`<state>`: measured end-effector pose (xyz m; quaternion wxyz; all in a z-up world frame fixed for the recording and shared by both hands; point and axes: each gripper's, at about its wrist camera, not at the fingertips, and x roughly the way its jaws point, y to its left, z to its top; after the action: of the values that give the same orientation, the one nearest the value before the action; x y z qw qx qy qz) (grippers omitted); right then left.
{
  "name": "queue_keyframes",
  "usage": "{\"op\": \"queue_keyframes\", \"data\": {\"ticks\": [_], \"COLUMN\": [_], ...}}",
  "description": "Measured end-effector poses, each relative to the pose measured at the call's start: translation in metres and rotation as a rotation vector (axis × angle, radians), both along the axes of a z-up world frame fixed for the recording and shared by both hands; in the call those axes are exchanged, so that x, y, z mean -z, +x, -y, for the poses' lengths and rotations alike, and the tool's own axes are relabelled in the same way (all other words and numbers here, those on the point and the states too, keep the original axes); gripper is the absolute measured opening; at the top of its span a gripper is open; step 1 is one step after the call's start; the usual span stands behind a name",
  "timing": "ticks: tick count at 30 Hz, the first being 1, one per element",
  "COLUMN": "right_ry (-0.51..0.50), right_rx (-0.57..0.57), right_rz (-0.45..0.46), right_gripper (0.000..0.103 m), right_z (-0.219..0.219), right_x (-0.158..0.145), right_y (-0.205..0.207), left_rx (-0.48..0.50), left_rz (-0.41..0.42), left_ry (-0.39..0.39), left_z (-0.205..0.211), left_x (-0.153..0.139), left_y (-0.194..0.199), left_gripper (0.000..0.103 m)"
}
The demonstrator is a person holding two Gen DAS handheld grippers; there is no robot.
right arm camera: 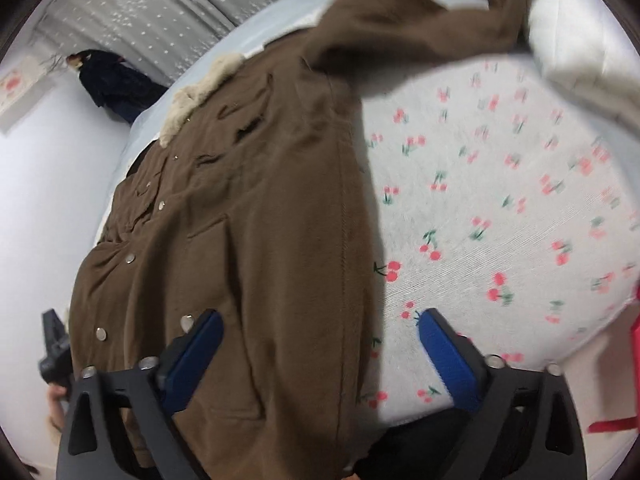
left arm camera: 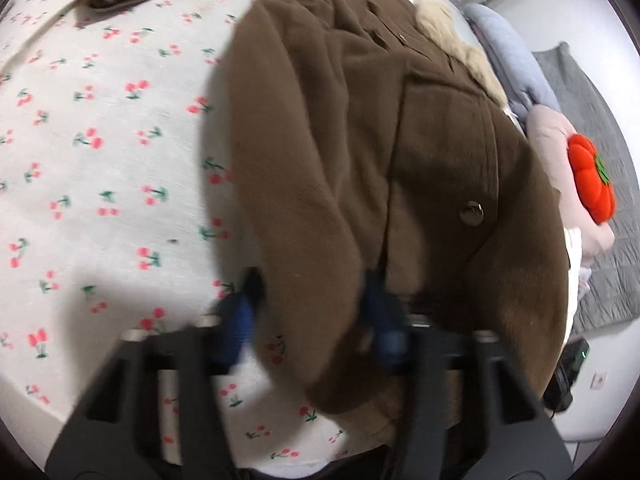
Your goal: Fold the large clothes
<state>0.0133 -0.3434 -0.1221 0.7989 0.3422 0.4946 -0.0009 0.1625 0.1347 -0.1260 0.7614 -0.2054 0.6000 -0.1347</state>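
A large brown coat [left arm camera: 360, 140] with a cream fur collar [left arm camera: 460, 44] and metal snap buttons lies on a white bed sheet with a cherry print [left arm camera: 100, 140]. In the left wrist view my left gripper [left arm camera: 312, 312] has its blue fingers either side of a brown sleeve [left arm camera: 288, 200] that passes between them; the fingers stand apart. In the right wrist view the coat [right arm camera: 248, 208] lies lengthwise, one sleeve [right arm camera: 420, 28] stretched to the far right. My right gripper [right arm camera: 320, 344] is open above the coat's lower right edge. The left gripper also shows there [right arm camera: 54, 344].
An orange pumpkin plush [left arm camera: 592, 184] and pink and grey pillows [left arm camera: 516, 60] lie beyond the coat on a grey quilt [left arm camera: 608, 240]. A dark garment [right arm camera: 116, 88] hangs by the wall. Something red [right arm camera: 624, 400] sits at the bed's right edge.
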Motion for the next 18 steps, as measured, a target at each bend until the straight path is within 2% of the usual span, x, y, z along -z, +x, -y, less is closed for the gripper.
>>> {"op": "queue_keyframes", "data": {"ticks": [1, 2, 3, 5, 6, 8, 11, 12, 14, 16, 18], "right_ry": [-0.007, 0.015, 0.088, 0.077, 0.059, 0.03, -0.035, -0.037, -0.067, -0.131, -0.149], "right_rx": [0.007, -0.005, -0.019, -0.018, -0.018, -0.011, 0.016, 0.016, 0.003, -0.014, -0.014], "right_rz": [0.001, 0.018, 0.03, 0.037, 0.057, 0.094, 0.163, 0.168, 0.169, 0.147, 0.075], "right_gripper": [0.073, 0.044, 0.013, 0.01, 0.008, 0.007, 0.007, 0.007, 0.007, 0.007, 0.013], "right_z": [0.001, 0.001, 0.003, 0.006, 0.01, 0.017, 0.038, 0.041, 0.044, 0.043, 0.04], "right_x": [0.002, 0.0, 0.001, -0.007, -0.016, -0.035, -0.069, -0.074, -0.079, -0.074, -0.053], "right_y": [0.001, 0.001, 0.002, 0.001, 0.0, 0.0, 0.006, 0.01, 0.023, 0.036, 0.048], "left_rx": [0.009, 0.006, 0.009, 0.006, -0.05, -0.062, -0.085, -0.088, -0.111, -0.109, -0.132], "left_rz": [0.008, 0.033, 0.047, 0.084, 0.107, 0.164, 0.223, 0.226, 0.22, 0.164, 0.091], "left_ry": [-0.006, -0.009, -0.014, -0.026, 0.016, 0.064, 0.098, 0.103, 0.194, 0.285, 0.285], "left_z": [0.001, -0.001, -0.004, -0.013, -0.018, -0.028, -0.051, -0.06, -0.071, -0.082, -0.095], "left_x": [-0.001, -0.006, -0.012, -0.027, -0.036, -0.057, -0.083, -0.083, -0.08, -0.065, -0.048], "left_y": [-0.003, -0.008, -0.01, -0.021, -0.026, -0.039, -0.054, -0.057, -0.059, -0.053, -0.058], "left_gripper": [0.019, 0.014, 0.014, 0.012, 0.012, 0.011, 0.01, 0.008, 0.005, 0.005, 0.006]}}
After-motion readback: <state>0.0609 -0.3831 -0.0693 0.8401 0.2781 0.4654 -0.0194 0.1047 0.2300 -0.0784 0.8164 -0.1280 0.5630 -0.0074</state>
